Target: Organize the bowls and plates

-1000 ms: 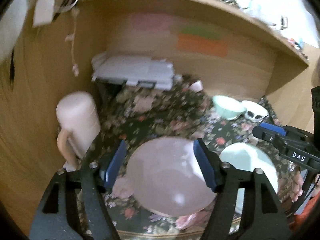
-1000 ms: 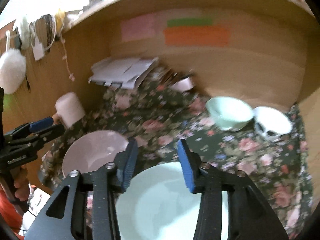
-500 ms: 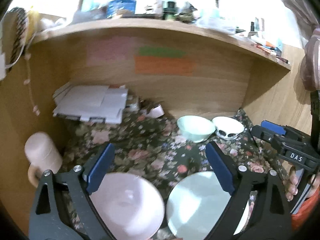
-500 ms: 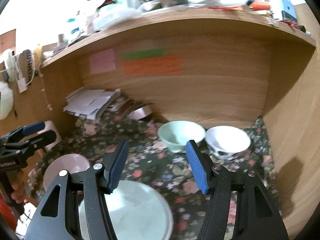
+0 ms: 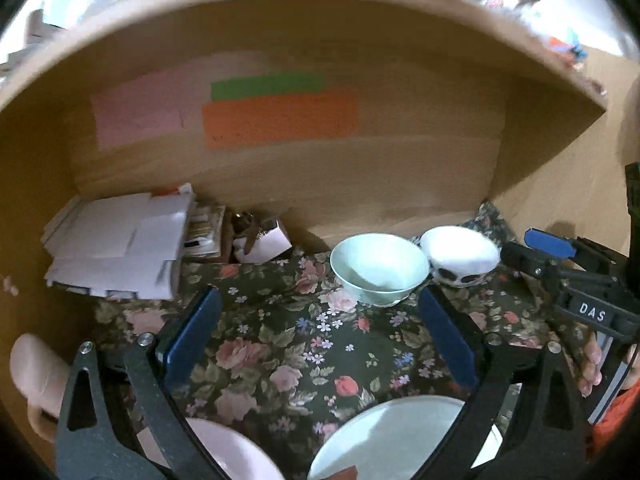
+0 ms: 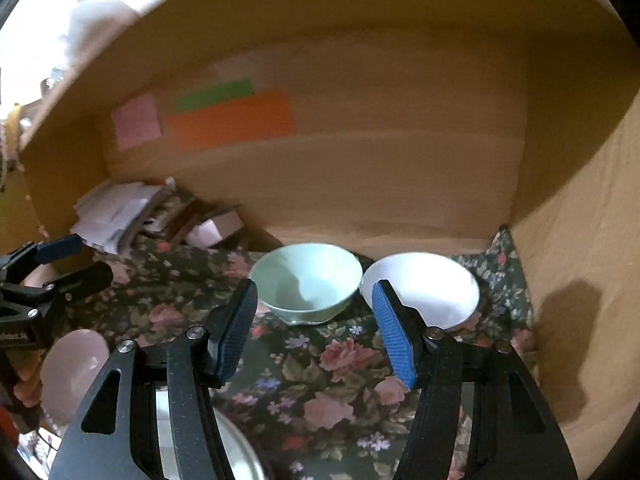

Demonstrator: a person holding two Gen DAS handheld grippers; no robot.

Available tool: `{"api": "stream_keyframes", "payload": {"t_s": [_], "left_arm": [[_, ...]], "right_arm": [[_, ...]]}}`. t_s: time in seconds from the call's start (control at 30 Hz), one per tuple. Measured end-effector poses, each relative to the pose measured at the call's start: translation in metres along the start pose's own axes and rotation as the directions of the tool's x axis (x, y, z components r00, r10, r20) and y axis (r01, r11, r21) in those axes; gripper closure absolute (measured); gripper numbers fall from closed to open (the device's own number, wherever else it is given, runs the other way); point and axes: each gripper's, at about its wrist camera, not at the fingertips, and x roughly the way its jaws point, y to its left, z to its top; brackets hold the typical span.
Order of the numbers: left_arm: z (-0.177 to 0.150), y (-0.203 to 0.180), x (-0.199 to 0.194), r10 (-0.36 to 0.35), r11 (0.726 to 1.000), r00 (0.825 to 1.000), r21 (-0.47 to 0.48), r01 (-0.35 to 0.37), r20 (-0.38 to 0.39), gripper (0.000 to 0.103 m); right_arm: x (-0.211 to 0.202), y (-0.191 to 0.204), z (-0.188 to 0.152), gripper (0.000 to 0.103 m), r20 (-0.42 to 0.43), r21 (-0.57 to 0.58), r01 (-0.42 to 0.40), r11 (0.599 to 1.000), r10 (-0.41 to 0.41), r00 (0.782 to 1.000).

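A mint green bowl [image 5: 379, 268] [image 6: 306, 280] and a white patterned bowl [image 5: 460, 255] [image 6: 424, 290] stand side by side at the back right of a floral cloth. A pink plate [image 5: 236, 454] [image 6: 74, 368] and a mint plate [image 5: 384, 436] [image 6: 236, 452] lie at the front. My left gripper [image 5: 320, 332] is open and empty above the cloth between plates and bowls. My right gripper [image 6: 314, 332] is open and empty, just in front of the two bowls. Each gripper also shows in the other's view, the right one [image 5: 560, 264] and the left one [image 6: 52, 264].
The wooden alcove has a back wall with coloured paper notes [image 5: 280, 116], a right side wall [image 6: 580, 280] and a shelf above. A stack of white papers [image 5: 120, 248] and a small box [image 5: 262, 242] lie at the back left. A pink mug [image 5: 36, 376] stands at the left.
Both grippers have moved forward and deeper into the alcove, away from the plates toward the bowls. The plates have slid to the bottom of both views. Both stay open.
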Motion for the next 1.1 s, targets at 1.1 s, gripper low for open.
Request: {"api": "stream_keyframes", "payload": {"t_s": [1.1], "left_arm": [[0.007, 0.018, 0.159, -0.015, 0.999, 0.950, -0.047, 0.000, -0.312, 0.003]], "right_arm": [[0.156, -0.027, -0.017, 0.066, -0.313, 0.133, 0.038, 0.990, 0.005, 0.950]]}}
